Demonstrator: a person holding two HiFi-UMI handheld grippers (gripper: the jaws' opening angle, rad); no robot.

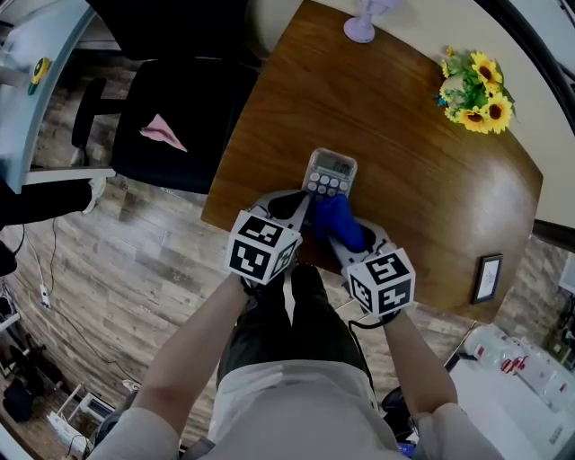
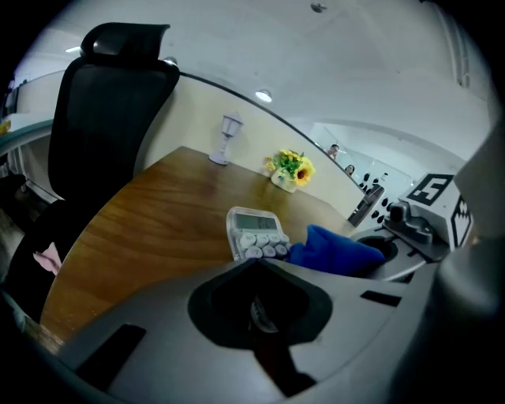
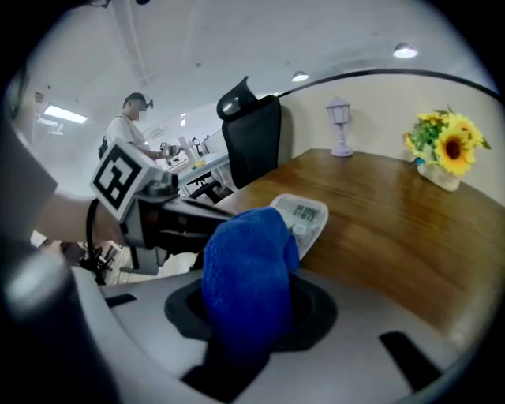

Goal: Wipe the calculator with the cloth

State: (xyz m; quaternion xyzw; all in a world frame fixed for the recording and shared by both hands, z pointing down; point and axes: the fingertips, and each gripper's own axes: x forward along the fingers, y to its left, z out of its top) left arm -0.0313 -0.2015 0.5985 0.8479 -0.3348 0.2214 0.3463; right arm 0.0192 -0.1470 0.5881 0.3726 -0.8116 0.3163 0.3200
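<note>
A small pale calculator (image 1: 329, 172) lies on the wooden table (image 1: 422, 180), its display at the far end. My left gripper (image 1: 304, 199) reaches it from the near left, its jaws closed at the calculator's near edge. In the left gripper view the calculator (image 2: 254, 231) ends right at the jaw tips (image 2: 254, 264). My right gripper (image 1: 346, 235) is shut on a blue cloth (image 1: 337, 218), which rests over the near right part of the keys. In the right gripper view the cloth (image 3: 248, 268) bulges from the jaws and hides part of the calculator (image 3: 304, 215).
A black office chair (image 1: 171, 126) with a pink scrap (image 1: 162, 132) on its seat stands left of the table. A small lilac lamp (image 1: 364, 22) and a pot of sunflowers (image 1: 476, 90) sit at the far edge. A dark framed object (image 1: 488, 278) lies near the right edge.
</note>
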